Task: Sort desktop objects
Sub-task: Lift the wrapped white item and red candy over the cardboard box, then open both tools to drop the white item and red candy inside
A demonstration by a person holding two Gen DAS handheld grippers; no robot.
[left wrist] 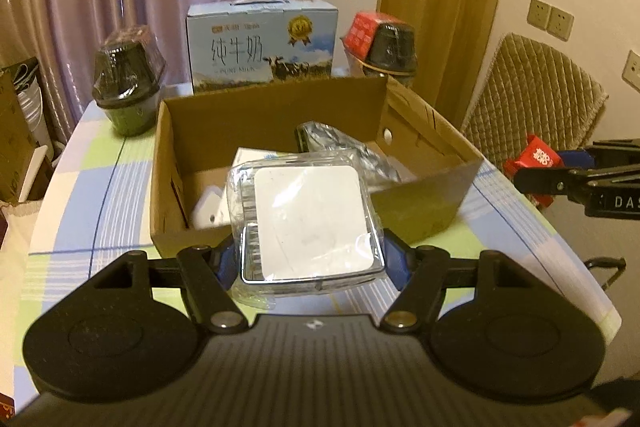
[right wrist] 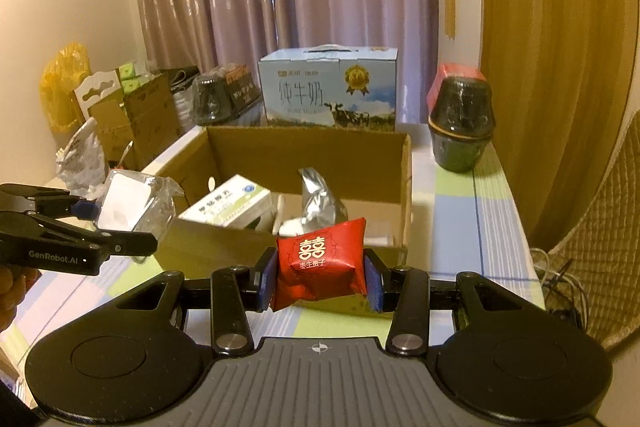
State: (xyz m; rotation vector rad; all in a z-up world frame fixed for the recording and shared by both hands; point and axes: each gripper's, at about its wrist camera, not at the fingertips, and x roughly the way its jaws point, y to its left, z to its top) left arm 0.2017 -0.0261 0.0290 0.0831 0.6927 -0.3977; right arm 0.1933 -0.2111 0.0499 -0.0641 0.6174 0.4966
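Observation:
My left gripper [left wrist: 312, 259] is shut on a white square box in clear plastic wrap [left wrist: 310, 217], held above the near wall of an open cardboard box [left wrist: 416, 207]. It shows in the right wrist view too [right wrist: 124, 207]. My right gripper [right wrist: 320, 277] is shut on a red candy packet with gold characters [right wrist: 320, 263], just in front of the cardboard box [right wrist: 216, 247]. The box holds a white and green carton [right wrist: 228, 205] and a silver foil bag [right wrist: 320, 201]. The right gripper with the red packet [left wrist: 538, 159] shows at the right of the left wrist view.
A blue milk carton case [left wrist: 262, 47] stands behind the box. Dark wrapped pots stand at the back left [left wrist: 128, 83] and back right [left wrist: 394, 47]. A padded chair [left wrist: 532, 103] is to the right of the checked table [left wrist: 92, 187]. Boxes and bags [right wrist: 120, 115] are stacked on the left.

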